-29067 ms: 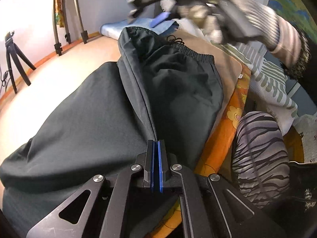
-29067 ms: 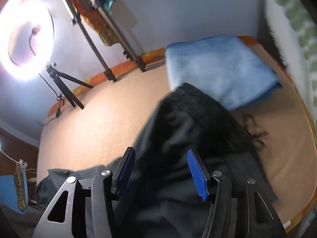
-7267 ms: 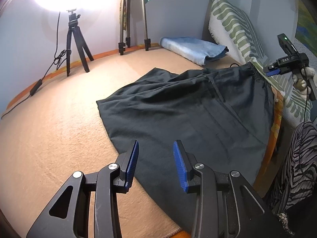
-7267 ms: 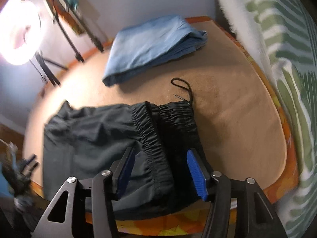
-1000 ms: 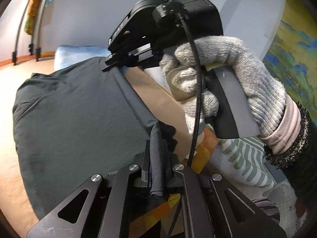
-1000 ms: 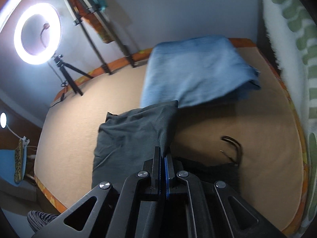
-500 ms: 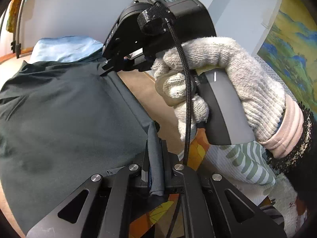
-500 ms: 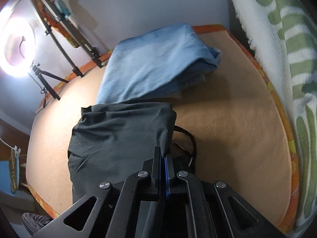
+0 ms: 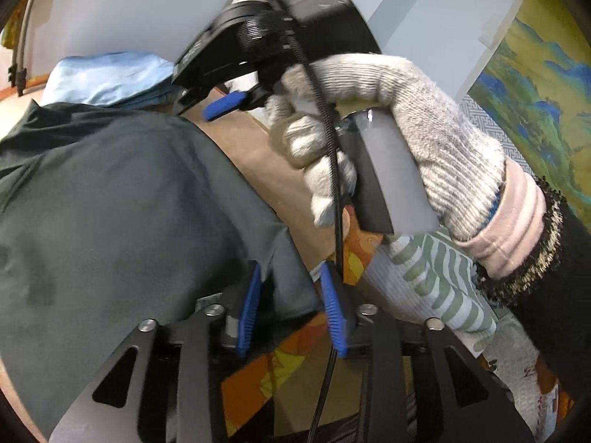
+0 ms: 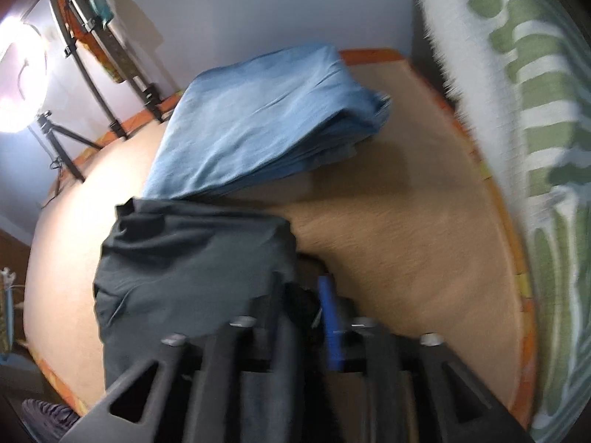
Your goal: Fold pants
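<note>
The dark grey pants (image 9: 122, 199) lie folded on the tan bed (image 9: 258, 155). My left gripper (image 9: 291, 295) is open, its blue pads on either side of the near corner of the fabric. My right gripper (image 9: 221, 105), held in a white knit glove, hovers open above the pants' far edge in the left wrist view. In the right wrist view the pants (image 10: 192, 258) lie folded below my open right gripper (image 10: 301, 306), whose blue pads stand apart over the fold's corner.
A folded light blue cloth (image 10: 266, 118) lies on the bed just beyond the pants. A green-and-white patterned pillow (image 10: 535, 147) lines the right side. A ring light (image 10: 18, 77) and tripod stands (image 10: 103, 85) are at the far left. The bed's orange edge (image 9: 280, 365) is near me.
Both grippers were shut on the pants' edge half a second ago. Both have opened and let go, and the fabric lies on the bed.
</note>
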Demonstrator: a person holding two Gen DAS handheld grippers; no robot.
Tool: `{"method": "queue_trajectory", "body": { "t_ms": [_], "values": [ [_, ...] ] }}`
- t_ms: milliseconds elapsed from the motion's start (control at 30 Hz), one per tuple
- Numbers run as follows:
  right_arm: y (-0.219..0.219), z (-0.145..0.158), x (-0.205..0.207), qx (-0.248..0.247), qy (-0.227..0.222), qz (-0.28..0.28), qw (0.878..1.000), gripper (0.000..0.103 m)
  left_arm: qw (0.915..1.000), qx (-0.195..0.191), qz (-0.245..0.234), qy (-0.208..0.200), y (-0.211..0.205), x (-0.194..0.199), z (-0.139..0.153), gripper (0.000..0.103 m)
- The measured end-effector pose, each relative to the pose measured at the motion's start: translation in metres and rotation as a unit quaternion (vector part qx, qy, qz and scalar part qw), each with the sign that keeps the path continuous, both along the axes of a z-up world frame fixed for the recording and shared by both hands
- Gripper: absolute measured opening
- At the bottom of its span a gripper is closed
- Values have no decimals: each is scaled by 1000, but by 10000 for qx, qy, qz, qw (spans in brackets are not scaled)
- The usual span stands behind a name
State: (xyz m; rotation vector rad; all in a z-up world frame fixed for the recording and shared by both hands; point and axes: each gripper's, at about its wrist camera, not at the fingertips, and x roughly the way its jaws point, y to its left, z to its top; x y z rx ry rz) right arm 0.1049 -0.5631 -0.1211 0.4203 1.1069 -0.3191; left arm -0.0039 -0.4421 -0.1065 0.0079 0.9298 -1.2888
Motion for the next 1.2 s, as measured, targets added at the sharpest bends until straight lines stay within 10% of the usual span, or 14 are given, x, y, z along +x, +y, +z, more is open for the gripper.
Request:
{"method": "queue_trajectory", "body": {
  "t_ms": [367, 633, 933, 1200],
  "values": [
    [47, 72, -3, -24, -835, 540, 9950, 45, 9965, 231, 763, -233, 95, 20, 9, 41],
    [127, 81, 45, 216, -994, 1503, 9834, 50, 9899, 575, 1256, 320, 122, 38, -21, 41],
    [179, 23, 131, 590, 305, 1530, 9860, 50, 9870, 185, 1326, 888, 137, 46, -37, 38],
    [218, -9, 166, -220, 1101, 1848, 9763, 48, 9731, -151, 1807, 1419, 163, 62, -44, 38]
  ]
}}
